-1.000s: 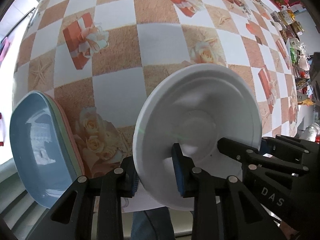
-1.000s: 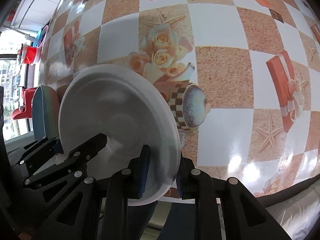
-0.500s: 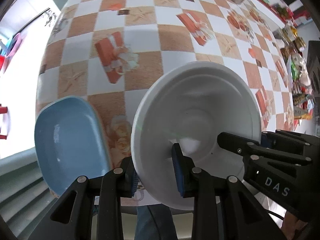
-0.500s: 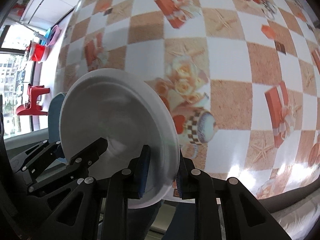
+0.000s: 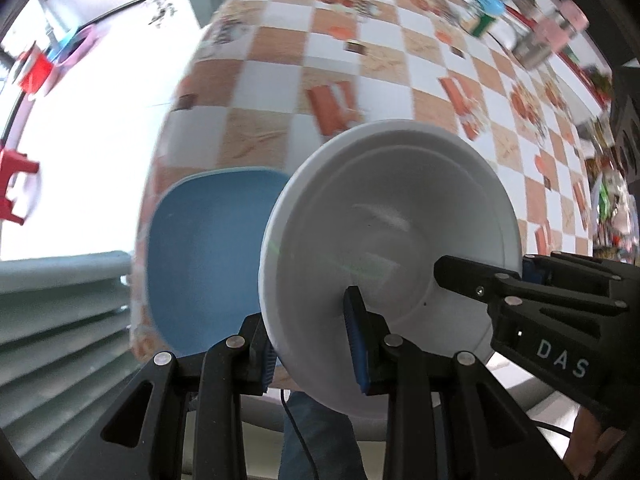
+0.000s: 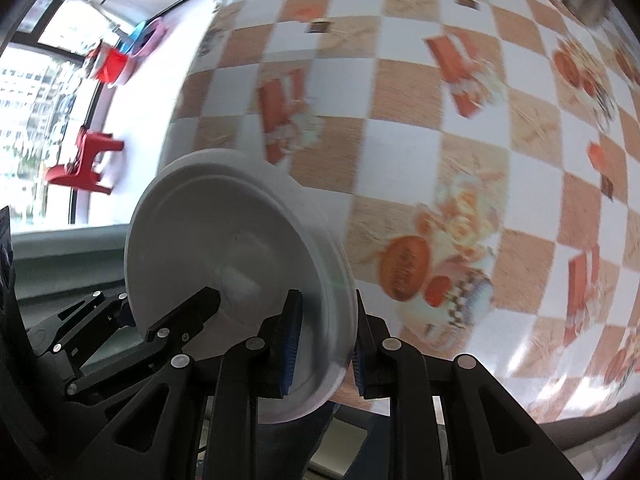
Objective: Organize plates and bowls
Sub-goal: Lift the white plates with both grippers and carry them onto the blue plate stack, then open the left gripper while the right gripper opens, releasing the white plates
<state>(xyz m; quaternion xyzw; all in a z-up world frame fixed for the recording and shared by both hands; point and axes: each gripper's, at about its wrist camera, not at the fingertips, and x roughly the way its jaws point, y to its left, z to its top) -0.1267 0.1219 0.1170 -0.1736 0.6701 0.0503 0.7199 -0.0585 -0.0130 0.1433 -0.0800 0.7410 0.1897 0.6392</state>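
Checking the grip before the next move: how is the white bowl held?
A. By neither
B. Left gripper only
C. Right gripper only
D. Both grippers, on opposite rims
D: the left gripper and right gripper each clamp a rim of the white bowl.

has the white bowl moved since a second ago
Yes. The white bowl, clamped by both hand-held grippers, has risen off the checkered tablecloth and now overlaps the blue plate it earlier sat clear of.

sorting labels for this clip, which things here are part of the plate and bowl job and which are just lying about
In the job:
- white bowl, clamped by left gripper and right gripper
- blue plate, on a stack

Lying about:
- checked tablecloth
- red stool
- jars, blurred
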